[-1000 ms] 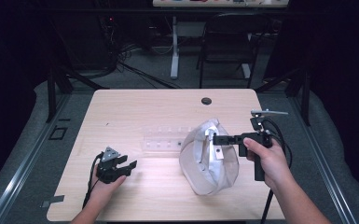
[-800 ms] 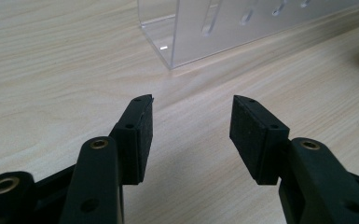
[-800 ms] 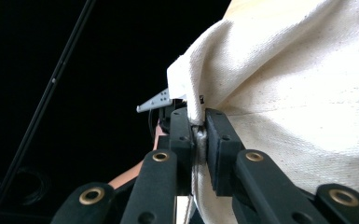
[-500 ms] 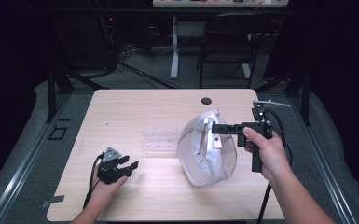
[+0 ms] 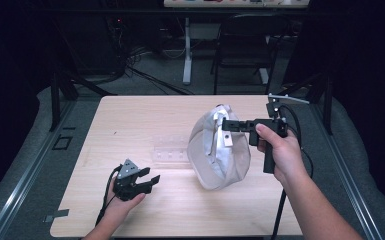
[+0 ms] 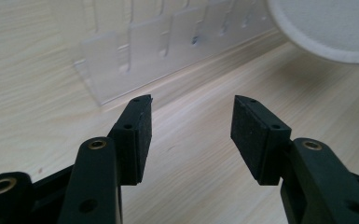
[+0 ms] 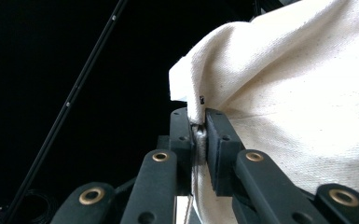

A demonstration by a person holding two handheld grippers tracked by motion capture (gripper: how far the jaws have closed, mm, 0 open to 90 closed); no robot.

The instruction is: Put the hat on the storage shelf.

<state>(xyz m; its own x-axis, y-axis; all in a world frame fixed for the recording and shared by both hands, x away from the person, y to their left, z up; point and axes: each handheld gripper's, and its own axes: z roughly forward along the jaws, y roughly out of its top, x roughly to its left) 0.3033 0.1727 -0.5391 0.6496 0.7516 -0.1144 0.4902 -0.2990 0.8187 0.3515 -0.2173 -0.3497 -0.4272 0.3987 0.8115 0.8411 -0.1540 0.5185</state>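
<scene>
Coarse off-white canvas, plain woven, gathered into a rounded, slack cloth bag (image 5: 219, 150) with a stitched hem and a small white tag hanging at its mouth. Lower end resting on the table (image 5: 130, 120), right of centre; upper edge lifted and pinched. Weave and a folded seam plain in the right gripper view (image 7: 307, 93), the hem drawn down between two black rubbery pads.

Right gripper (image 5: 226, 125) matte black plastic, brass-coloured rivets at the joints, grey three-cornered plate on top; jaws closed tight on the bag's hem, held up above the table by the right hand (image 5: 280, 152) on a pistol-style handle. Left gripper (image 5: 150, 181) low at the near left of the table, in the left hand (image 5: 122, 200); jaws parted wide with nothing between them, pads (image 6: 137, 135) flat, square-edged and finely grained, just above the wood.

Clear plastic rack (image 5: 172, 152) lying flat just left of the bag, ribbed into a row of small slots; up close in the left gripper view (image 6: 168, 51), glossy and see-through.

Pale, light-grained wooden tabletop with rounded corners. Grey floor around it. Dark room behind, with a black chair (image 5: 245, 45), a white table leg (image 5: 187, 50) and tangled cables (image 5: 145, 65) on the floor.
</scene>
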